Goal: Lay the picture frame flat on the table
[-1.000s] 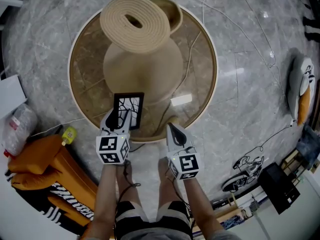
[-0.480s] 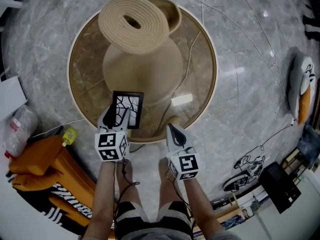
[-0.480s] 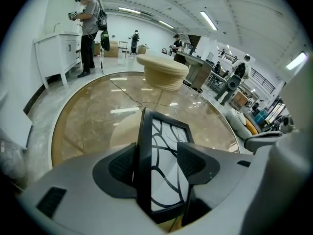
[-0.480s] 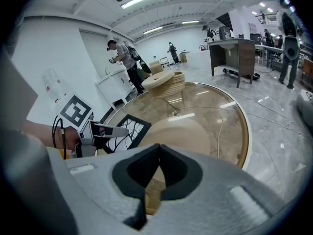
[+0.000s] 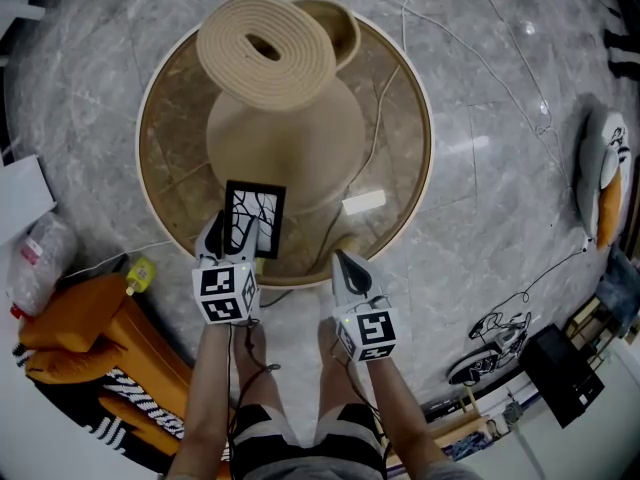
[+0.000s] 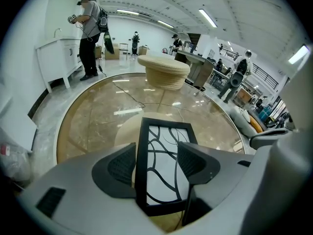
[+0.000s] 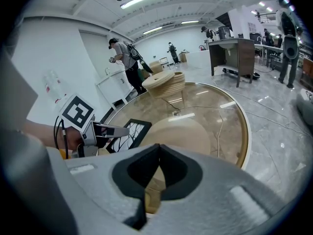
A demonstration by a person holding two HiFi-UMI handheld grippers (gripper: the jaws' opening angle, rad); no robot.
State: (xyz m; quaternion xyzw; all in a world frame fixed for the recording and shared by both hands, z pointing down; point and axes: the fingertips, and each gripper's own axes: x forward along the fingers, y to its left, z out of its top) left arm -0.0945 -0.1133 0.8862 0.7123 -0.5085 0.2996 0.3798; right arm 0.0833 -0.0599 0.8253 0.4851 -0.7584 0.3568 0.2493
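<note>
Picture frame point(image 5: 254, 218) at lower left of the round glass table point(image 5: 418, 98), close to its near rim; it appears to lie flat, picture side up, so the task looks all but done; left gripper point(image 5: 235, 238) straddles the frame's near end; its jaws have just been opening and now stand wide, pads either side of the frame without pinching it; reads as a release; right gripper point(image 5: 347, 268) at lower centre, jaws pressed together on nothing; probably parked there because it isn't needed.
</note>
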